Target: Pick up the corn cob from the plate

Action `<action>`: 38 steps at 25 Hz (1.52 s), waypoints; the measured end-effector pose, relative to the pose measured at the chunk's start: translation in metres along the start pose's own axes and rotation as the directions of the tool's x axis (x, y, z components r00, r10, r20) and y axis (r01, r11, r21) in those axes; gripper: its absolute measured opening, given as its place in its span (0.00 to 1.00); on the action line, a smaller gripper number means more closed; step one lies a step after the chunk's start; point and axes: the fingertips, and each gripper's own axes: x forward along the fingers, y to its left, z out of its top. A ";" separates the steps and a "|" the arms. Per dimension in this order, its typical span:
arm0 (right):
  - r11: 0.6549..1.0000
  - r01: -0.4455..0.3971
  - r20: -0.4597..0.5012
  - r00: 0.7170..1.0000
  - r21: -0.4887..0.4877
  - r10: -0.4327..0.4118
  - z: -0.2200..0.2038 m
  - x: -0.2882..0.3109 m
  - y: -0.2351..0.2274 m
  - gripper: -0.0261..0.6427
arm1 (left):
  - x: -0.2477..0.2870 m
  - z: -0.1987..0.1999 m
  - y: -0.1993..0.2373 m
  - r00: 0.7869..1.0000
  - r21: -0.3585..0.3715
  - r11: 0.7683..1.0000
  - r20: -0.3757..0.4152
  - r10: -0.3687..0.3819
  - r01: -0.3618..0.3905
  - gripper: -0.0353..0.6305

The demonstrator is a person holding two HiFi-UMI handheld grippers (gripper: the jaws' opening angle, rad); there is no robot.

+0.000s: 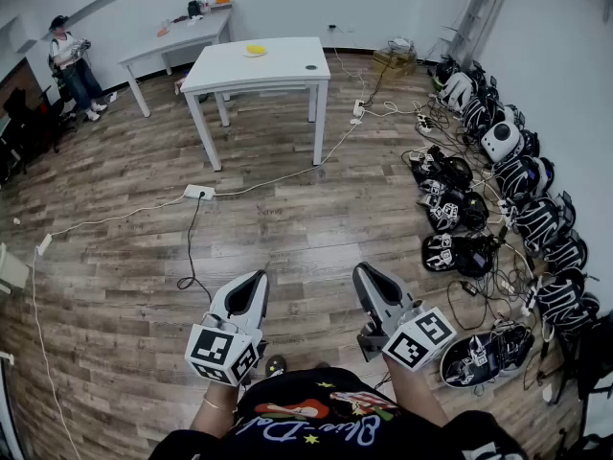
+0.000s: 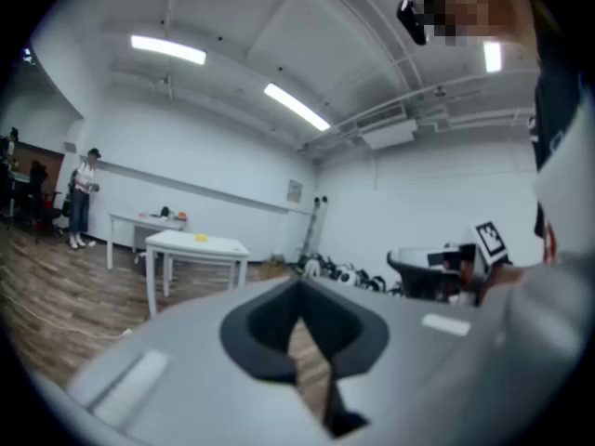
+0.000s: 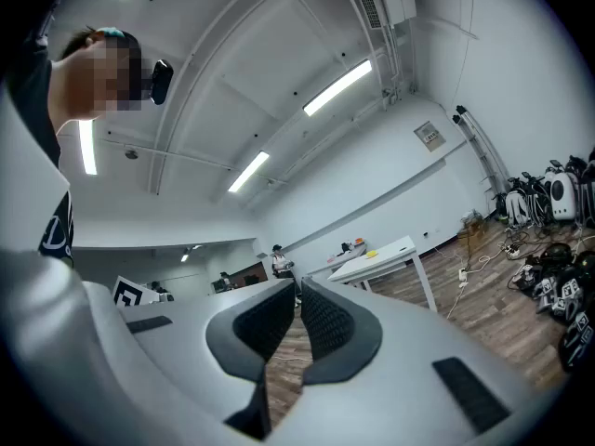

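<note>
The corn cob (image 1: 255, 50) is a small yellow shape lying on a plate at the far side of a white table (image 1: 287, 73), well across the room from me. It also shows as a yellow speck in the left gripper view (image 2: 200, 238) and the right gripper view (image 3: 372, 252). Both grippers are held close to my body, pointing about level toward the table. My left gripper (image 1: 257, 280) (image 2: 299, 291) is shut with nothing between its jaws. My right gripper (image 1: 364, 272) (image 3: 297, 288) is shut and empty too.
A second white table (image 1: 182, 34) with small items stands at the back left, with a seated person (image 1: 72, 60) beside it. Cables and a power strip (image 1: 199, 192) cross the wooden floor. Several headsets and devices (image 1: 498, 190) line the right wall.
</note>
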 end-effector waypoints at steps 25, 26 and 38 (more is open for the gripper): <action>0.999 0.007 -0.042 0.999 -0.041 -0.009 0.009 0.086 -0.115 0.08 | 0.134 0.001 0.050 0.999 0.021 0.999 -0.033 0.031 -0.031 0.05; 0.998 0.002 -0.036 0.999 -0.068 -0.004 0.015 0.104 -0.121 0.08 | 0.149 0.006 0.062 0.999 0.028 0.999 -0.027 0.024 -0.023 0.05; 0.990 -0.011 -0.023 1.000 -0.139 0.008 0.061 0.329 -0.197 0.08 | 0.292 0.071 0.236 0.999 0.096 0.995 0.041 0.012 -0.016 0.05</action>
